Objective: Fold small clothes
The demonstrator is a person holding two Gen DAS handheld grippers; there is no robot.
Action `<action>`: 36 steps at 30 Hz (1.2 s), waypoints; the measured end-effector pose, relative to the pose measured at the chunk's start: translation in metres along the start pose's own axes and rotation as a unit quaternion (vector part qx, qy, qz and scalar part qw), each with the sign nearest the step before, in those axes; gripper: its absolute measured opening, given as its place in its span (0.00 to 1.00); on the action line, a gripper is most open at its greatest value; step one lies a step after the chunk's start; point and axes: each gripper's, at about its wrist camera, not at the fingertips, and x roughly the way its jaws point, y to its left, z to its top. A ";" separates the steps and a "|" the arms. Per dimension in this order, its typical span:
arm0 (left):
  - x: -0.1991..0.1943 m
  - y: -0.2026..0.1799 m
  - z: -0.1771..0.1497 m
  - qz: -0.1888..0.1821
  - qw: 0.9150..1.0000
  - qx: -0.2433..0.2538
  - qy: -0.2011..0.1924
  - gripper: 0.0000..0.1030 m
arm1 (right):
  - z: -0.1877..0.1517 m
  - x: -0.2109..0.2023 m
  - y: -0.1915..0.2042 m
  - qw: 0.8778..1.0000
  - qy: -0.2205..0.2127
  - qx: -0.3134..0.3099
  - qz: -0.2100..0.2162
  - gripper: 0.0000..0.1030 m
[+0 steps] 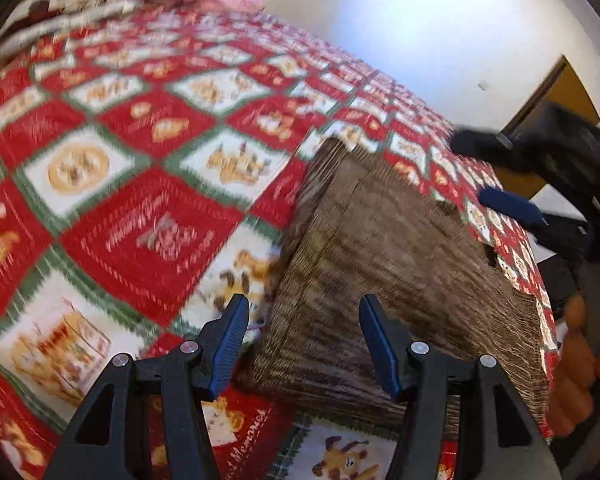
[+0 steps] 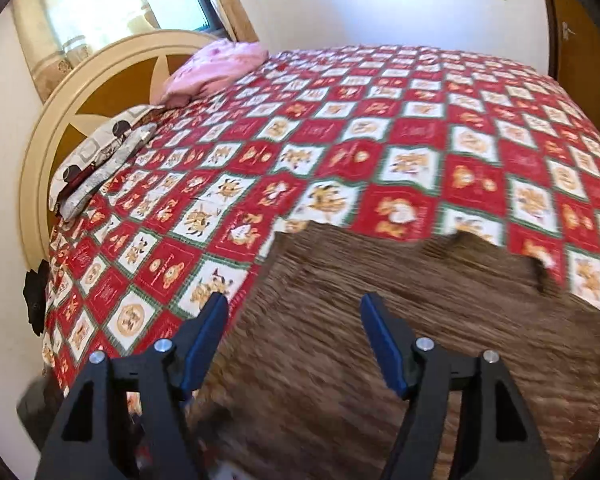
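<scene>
Readable writing: one red square of the bedspread point(image 1: 148, 216), low in the left wrist view, is carrying cursive white script ending in "Memories"; the word before it is hiding behind the gripper. Other squares are showing script too blurred to read.

The brown garment point(image 1: 384, 264) is lying flat on the bedspread, near the bed's close edge, folded into a rough rectangle. Fabric is reading as a fine ribbed or streaked weave, mottled brown and tan, with a faint fold line crossing it. In the right wrist view the brown garment point(image 2: 400, 340) is filling the lower frame, its far edge slightly ragged.

Left gripper point(image 1: 304, 312) is hovering over the garment's near edge, jaws spread wide, nothing between the blue ridged pads. Right gripper point(image 2: 296, 312) is likewise gaping over the cloth, holding nothing; it is also showing at right in the left wrist view.

Bedspread is a diamond patchwork of red and white squares, green borders, cartoon dogs. A pink pillow point(image 2: 216, 68) and a patterned pillow point(image 2: 100, 152) are resting against the round cream headboard point(image 2: 56, 120).
</scene>
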 end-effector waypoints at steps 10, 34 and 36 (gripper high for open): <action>0.004 0.003 -0.003 -0.015 0.999 0.019 -0.041 0.45 | 0.010 0.098 0.037 0.992 0.060 -0.078 -0.075 0.69; 0.002 -0.005 -0.010 -0.017 0.995 0.068 -0.065 0.09 | 0.009 0.111 0.022 0.992 0.063 -0.077 -0.075 0.16; -0.005 -0.011 -0.008 -0.020 0.993 0.083 -0.077 0.09 | 0.010 0.100 0.015 0.996 0.055 -0.045 -0.047 0.16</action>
